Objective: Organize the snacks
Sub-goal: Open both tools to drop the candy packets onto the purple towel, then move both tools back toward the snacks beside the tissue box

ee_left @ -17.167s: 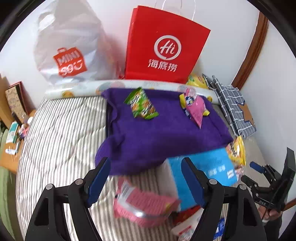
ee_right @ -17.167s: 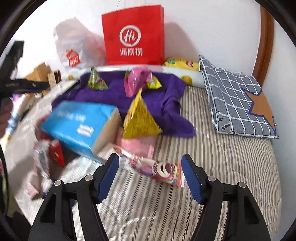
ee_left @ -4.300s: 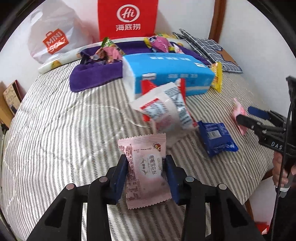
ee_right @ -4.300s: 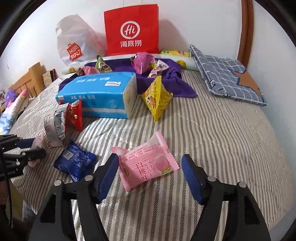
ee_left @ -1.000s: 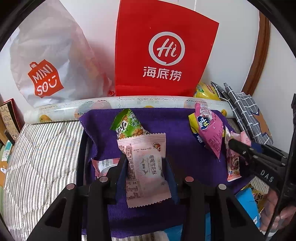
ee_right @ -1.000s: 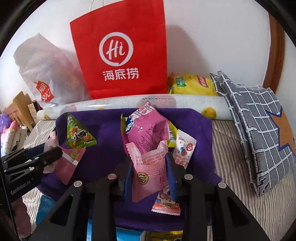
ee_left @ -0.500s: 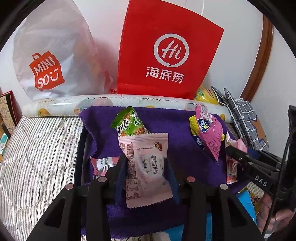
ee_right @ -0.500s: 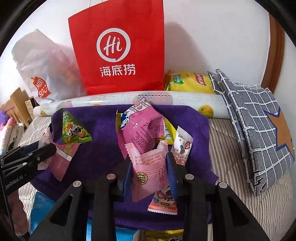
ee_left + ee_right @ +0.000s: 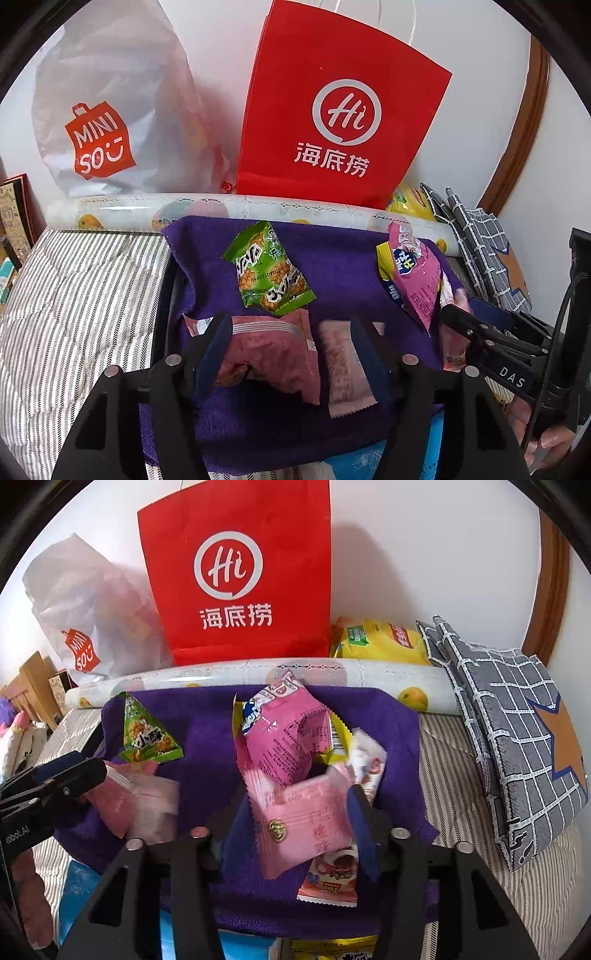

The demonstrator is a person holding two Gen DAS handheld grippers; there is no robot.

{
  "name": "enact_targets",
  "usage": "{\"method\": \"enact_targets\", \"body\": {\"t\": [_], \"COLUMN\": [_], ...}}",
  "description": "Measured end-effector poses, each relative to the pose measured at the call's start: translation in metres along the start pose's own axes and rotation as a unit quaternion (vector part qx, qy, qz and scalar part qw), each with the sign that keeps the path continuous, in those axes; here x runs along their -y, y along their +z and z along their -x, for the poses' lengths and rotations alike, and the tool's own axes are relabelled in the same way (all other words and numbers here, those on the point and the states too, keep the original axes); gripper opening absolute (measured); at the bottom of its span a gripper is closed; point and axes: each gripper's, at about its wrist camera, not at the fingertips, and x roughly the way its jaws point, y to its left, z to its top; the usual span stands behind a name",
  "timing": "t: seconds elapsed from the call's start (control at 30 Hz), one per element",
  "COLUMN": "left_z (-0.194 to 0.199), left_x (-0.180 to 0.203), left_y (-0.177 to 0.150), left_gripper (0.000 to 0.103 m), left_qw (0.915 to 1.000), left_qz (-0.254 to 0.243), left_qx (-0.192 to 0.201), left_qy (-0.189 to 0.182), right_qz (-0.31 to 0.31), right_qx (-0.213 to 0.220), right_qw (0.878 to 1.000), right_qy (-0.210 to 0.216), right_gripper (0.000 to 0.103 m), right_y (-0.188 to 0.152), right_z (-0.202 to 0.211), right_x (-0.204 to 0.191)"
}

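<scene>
1. The left gripper [image 9: 291, 350] sits at lower centre of its own view, its blue-padded fingers spread wide with nothing clamped between them.
2. Inside that gap, a pale pink printed snack packet [image 9: 345, 369] lies on the purple fleece cloth [image 9: 332, 266], close against the right-hand finger; whether it touches the pad cannot be told.
3. Just left of it, a darker pink crinkled snack pouch [image 9: 273, 354] lies on the same cloth, partly hidden by the left-hand finger.
4. Above them, at the centre of the frame, a green triangular snack bag [image 9: 269, 273] rests on the cloth.
5. In the right wrist view, the right gripper [image 9: 299, 830] is also parted; a bright pink square snack packet [image 9: 306, 827] sits between its fingers, tilted and blurred, its right edge at the right-hand finger.
6. Behind it stands a large puffy pink snack bag [image 9: 284, 734], with a white-and-pink wrapped sweet [image 9: 332, 875] at the lower right.
7. At the top of both views, a red paper carrier bag [image 9: 236, 572] and a white plastic shopping bag [image 9: 107, 107] lean against the wall.
</scene>
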Motion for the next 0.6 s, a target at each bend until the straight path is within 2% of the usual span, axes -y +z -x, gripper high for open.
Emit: {"method": "enact_targets", "body": {"t": [0.07, 0.13, 0.23, 0.37, 0.43, 0.53, 0.6], "left_z": [0.0, 0.001, 0.003, 0.012, 0.016, 0.02, 0.022], "left_x": [-0.001, -0.001, 0.001, 0.004, 0.006, 0.009, 0.009], "left_y": [0.0, 0.001, 0.0, 0.001, 0.002, 0.002, 0.002], "left_gripper": [0.065, 0.065, 0.065, 0.065, 0.065, 0.065, 0.065], "left_qw": [1.0, 1.0, 1.0, 0.9998, 0.9995, 0.9994, 0.9993], "left_qz": [0.002, 0.002, -0.001, -0.006, -0.011, -0.013, -0.013], "left_qx": [0.0, 0.001, 0.005, 0.021, 0.028, 0.033, 0.036], "left_qy": [0.0, 0.002, 0.001, 0.003, 0.006, 0.003, 0.001], "right_qz": [-0.001, -0.003, -0.008, -0.017, -0.024, -0.022, -0.031], "right_qx": [0.003, 0.009, 0.016, 0.015, 0.023, 0.051, 0.054], "right_qw": [1.0, 1.0, 1.0, 1.0, 0.999, 0.997, 0.997], "right_qy": [-0.002, -0.003, -0.007, -0.011, -0.034, -0.047, -0.047], "right_gripper": [0.062, 0.074, 0.082, 0.086, 0.093, 0.093, 0.093], "right_y": [0.001, 0.002, 0.005, 0.01, 0.012, 0.009, 0.008], "right_z": [0.003, 0.008, 0.016, 0.028, 0.037, 0.053, 0.06], "right_x": [0.0, 0.001, 0.003, 0.005, 0.006, 0.01, 0.016]}}
